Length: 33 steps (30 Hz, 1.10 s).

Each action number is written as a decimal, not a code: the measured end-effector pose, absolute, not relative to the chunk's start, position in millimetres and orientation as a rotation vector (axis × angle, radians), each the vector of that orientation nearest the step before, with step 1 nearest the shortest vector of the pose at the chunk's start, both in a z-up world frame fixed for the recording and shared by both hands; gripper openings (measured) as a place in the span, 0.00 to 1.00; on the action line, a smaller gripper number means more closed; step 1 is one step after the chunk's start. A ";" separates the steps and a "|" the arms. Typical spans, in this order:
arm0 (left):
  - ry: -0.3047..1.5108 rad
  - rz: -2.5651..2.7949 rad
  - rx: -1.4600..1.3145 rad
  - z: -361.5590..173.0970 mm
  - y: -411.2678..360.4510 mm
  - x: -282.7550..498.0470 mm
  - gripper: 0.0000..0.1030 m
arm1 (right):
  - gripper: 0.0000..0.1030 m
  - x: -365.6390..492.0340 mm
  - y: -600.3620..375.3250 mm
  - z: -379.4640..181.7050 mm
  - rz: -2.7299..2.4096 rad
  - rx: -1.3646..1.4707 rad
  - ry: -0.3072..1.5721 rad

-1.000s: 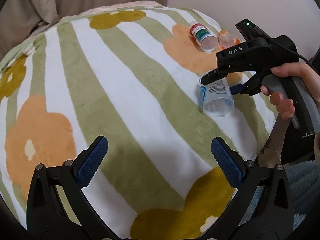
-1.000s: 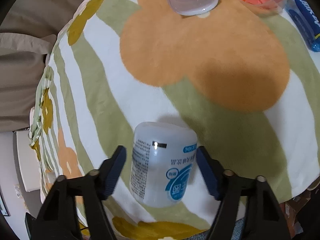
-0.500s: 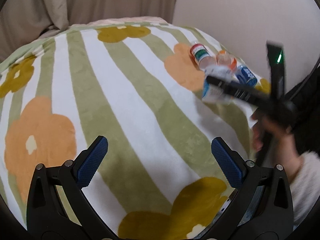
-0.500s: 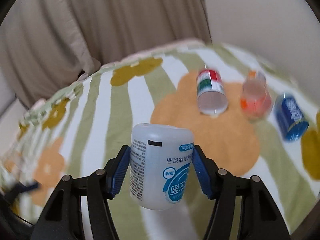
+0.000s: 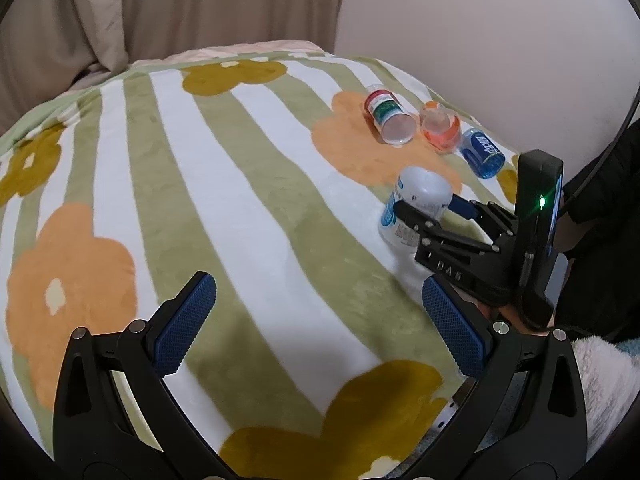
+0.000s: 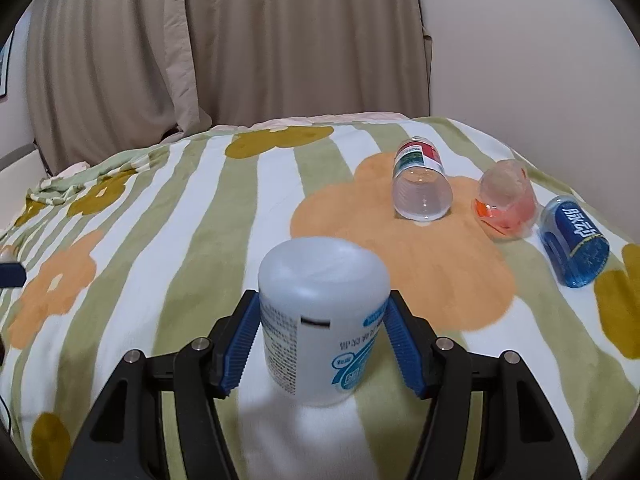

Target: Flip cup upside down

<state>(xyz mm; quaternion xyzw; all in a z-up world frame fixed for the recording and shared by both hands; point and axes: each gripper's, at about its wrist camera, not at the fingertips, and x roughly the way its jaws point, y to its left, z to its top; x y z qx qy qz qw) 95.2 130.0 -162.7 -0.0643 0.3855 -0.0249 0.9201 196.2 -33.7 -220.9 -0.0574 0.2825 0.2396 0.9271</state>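
The right tool (image 6: 322, 350) was closed on the white cup (image 6: 323, 322), its blue pads (image 6: 244, 344) pressed against the cup's two sides. The cup stood inverted, closed base upward and printed label reading upside down, with its lower rim at the striped floral blanket (image 6: 168, 216) on the bed; whether that rim actually touched the fabric could not be told. In the left wrist view the same white cup (image 5: 416, 204) sat on a white stripe beside the blanket's large orange flower (image 5: 360, 152), gripped by the right tool (image 5: 430, 210).

Beyond the white cup, on or just past that orange flower, three other containers lay on their sides in a row: a clear cup with a red and green label (image 6: 420, 186), an orange-tinted clear cup (image 6: 506, 204) just beside it, and a blue cup (image 6: 574, 246) at the far end, near the blanket's edge.

The left tool (image 5: 320, 320) hung over the blanket nearer the camera than the white cup, well apart from it, its jaws spread wide with nothing between its blue pads (image 5: 184, 324).

Beige curtains (image 6: 200, 40) hung behind the bed.
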 end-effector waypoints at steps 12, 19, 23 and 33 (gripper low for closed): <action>0.803 -0.071 -0.152 -168.4 125.0 89.8 1.00 | 0.57 175.7 -25.7 -224.2 0.472 -0.234 0.538; 0.800 -0.066 -0.172 -167.3 127.1 87.3 1.00 | 0.57 171.4 -27.4 -221.5 0.478 -0.227 0.531; 0.789 -0.059 -0.169 -162.0 128.0 83.9 1.00 | 0.92 171.7 -33.7 -220.4 0.509 -0.154 0.534; 0.770 -0.048 -0.161 -152.7 128.6 76.4 1.00 | 1.00 171.0 -31.0 -227.2 0.535 -0.162 0.545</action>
